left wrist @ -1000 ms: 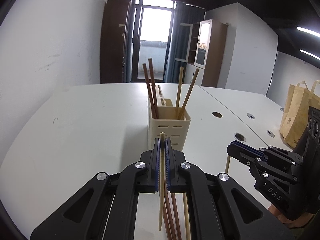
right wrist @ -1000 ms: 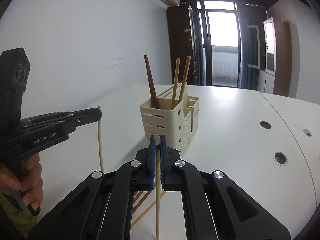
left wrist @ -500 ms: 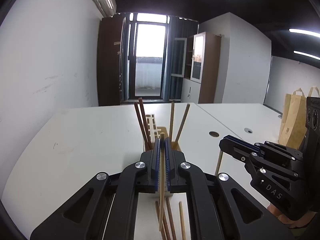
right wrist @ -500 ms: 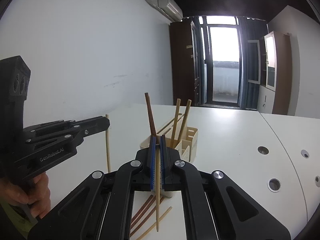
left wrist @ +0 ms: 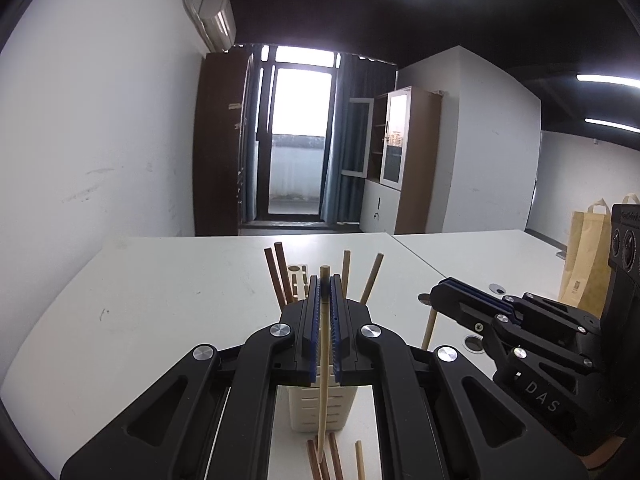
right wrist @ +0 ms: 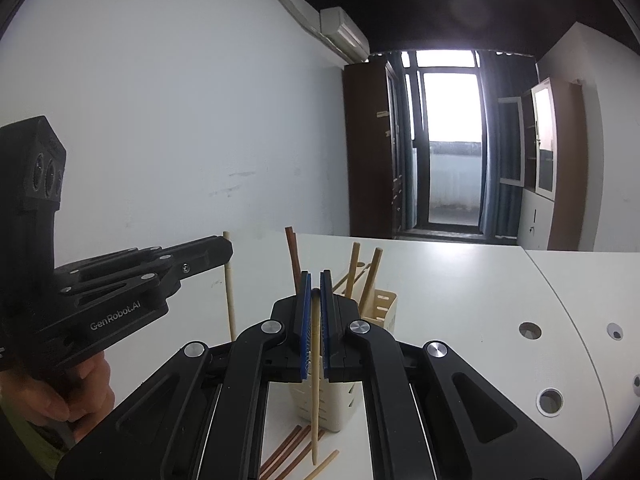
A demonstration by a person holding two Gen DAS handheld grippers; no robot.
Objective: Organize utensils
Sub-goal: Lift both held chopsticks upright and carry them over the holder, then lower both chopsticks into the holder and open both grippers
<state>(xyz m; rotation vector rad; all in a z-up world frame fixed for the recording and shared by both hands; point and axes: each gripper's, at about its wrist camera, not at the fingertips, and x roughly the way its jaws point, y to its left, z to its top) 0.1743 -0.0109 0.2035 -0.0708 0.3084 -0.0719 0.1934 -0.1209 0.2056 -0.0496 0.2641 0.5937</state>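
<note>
Bench [left wrist: 168, 304]: white top, carries all items; cable holes [right wrist: 530, 330] at 3 o'clock in right view.

Paper bag [left wrist: 588, 256]: tan, upright, at 3 o'clock in left view, well apart from the holder.

Holder [left wrist: 320, 408]: cream, slotted walls, upright on bench, mostly hidden behind the left gripper at 6 o'clock in left view; seen again in right view [right wrist: 380, 306]. Contents: two dark chopsticks [left wrist: 278, 276] leaning toward 11 o'clock, two pale chopsticks [left wrist: 360, 276] leaning toward 1 o'clock.

Left gripper [left wrist: 325, 292]: black, blue pads, nearly closed, clamped on one pale stick [left wrist: 323, 364] held upright, top end just above the fingertips, lower end hanging in front of the holder. In right view it sits at 9 o'clock [right wrist: 224, 249], held by a hand [right wrist: 60, 396].

Right gripper [right wrist: 315, 284]: same build, nearly closed, clamped on a second pale stick [right wrist: 316, 392], near vertical, lower end near the bench. In left view at 3 o'clock [left wrist: 434, 294].

Loose chopsticks [right wrist: 288, 452]: dark and pale, flat on bench at 6 o'clock, just before the holder; also in left view [left wrist: 332, 460]
</note>
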